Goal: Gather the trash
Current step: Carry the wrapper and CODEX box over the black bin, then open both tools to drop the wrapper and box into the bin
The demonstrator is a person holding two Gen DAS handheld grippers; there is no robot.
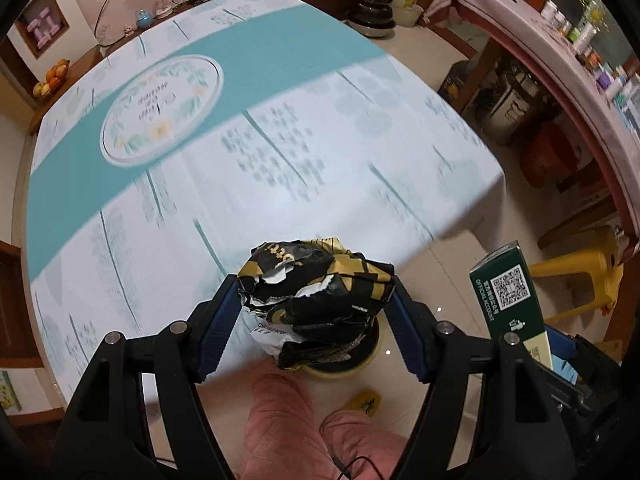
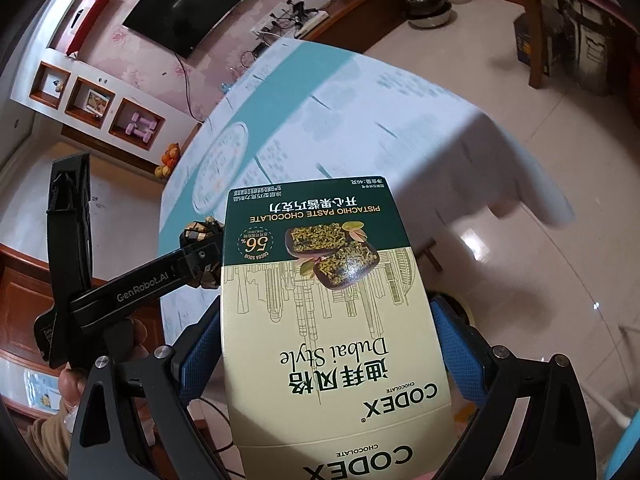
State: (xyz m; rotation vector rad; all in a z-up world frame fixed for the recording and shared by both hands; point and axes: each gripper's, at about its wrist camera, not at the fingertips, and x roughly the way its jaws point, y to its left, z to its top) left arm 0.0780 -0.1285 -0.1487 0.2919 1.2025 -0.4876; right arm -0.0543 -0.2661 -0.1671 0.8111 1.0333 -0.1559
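Only from the right wrist, chocolate box [image 2: 328, 320] shows its printed front.

Black grippers [image 1: 316, 312], blue ribbed pads, silver screws.

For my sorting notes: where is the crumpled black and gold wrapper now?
The wrapper is held between the left tongs, low in the left wrist view, above the table edge.

Glossy tiled floor [image 2: 520, 128], floral pink wall [image 2: 224, 60], wall-mounted television [image 2: 208, 4], clothed table [image 1: 280, 128]
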